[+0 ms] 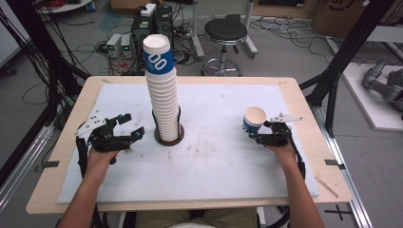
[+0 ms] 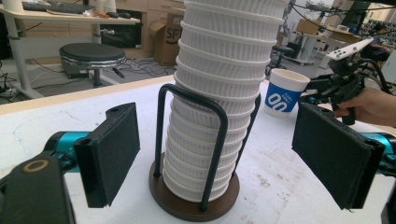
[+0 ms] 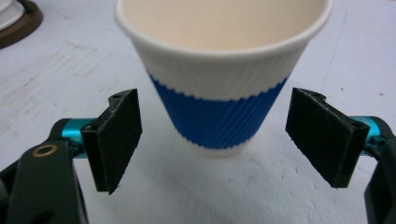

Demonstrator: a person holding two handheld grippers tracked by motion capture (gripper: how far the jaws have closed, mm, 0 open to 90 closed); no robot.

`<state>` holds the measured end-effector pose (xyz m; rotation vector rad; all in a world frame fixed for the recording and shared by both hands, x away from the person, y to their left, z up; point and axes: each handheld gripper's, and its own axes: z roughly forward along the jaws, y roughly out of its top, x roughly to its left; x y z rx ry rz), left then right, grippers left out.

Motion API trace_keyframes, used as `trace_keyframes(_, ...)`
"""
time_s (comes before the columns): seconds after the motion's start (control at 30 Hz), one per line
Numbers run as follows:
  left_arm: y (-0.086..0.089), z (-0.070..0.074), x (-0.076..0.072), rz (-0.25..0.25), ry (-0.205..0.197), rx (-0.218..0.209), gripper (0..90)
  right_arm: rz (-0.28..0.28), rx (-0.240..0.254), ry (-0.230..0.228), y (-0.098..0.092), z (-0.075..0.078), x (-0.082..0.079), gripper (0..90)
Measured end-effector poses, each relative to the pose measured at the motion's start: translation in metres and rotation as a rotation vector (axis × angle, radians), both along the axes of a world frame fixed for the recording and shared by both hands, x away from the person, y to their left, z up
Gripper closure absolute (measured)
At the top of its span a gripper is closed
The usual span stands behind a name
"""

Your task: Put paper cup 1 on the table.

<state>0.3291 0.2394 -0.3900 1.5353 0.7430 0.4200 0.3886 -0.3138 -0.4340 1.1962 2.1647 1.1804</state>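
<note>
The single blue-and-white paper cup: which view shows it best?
The right gripper view: the paper cup is close up, upright on the white mat, between the right gripper's open jaws with gaps either side. The high view shows it small beside that gripper. The left gripper view shows it farther off, right of the cup stack.

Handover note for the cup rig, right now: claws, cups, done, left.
Left claw: open, holding nothing, beside the cup stack, not touching it.
Right claw: open, with the single cup standing upright on the white mat between its jaws; pads clear of the cup on both sides.
Stack: in its wire holder at mid-table, tall.
Done: one cup stands apart from the stack, at the right side of the mat.
Left: judging by the layout, probably the remaining cups in the stack; the next step isn't clear from here.
</note>
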Motion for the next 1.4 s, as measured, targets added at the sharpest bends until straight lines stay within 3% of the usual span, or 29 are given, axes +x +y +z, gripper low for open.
trace_keyframes(0.1, 0.000, 0.000, 0.000, 0.002, -0.002, -0.014, 14.8, -0.006, 0.000, 0.007, -0.006, 0.004, -0.009, 18.9)
trace_keyframes(0.2, -0.001, 0.002, -0.002, -0.014, -0.020, -0.034, 14.8, -0.006, 0.029, -0.003, -0.013, 0.010, -0.019, 18.9)
trace_keyframes(0.3, -0.002, 0.003, -0.002, -0.022, -0.034, -0.026, 14.8, 0.007, 0.066, -0.036, -0.016, 0.017, -0.032, 18.9)
trace_keyframes(0.67, -0.012, 0.007, -0.002, -0.043, -0.049, -0.021, 14.6, 0.087, 0.111, -0.197, -0.004, 0.056, -0.072, 18.9)
trace_keyframes(0.97, -0.010, 0.008, -0.004, -0.026, -0.037, -0.022, 14.6, 0.102, 0.118, -0.223, 0.000, 0.063, -0.074, 19.0)
trace_keyframes(1.2, -0.010, 0.009, -0.004, -0.035, -0.050, -0.021, 14.6, 0.127, 0.097, -0.230, 0.011, 0.070, -0.078, 19.1)
trace_keyframes(1.4, -0.008, 0.014, -0.007, -0.021, -0.063, -0.031, 14.6, 0.165, 0.115, -0.243, 0.019, 0.079, -0.079, 19.0)
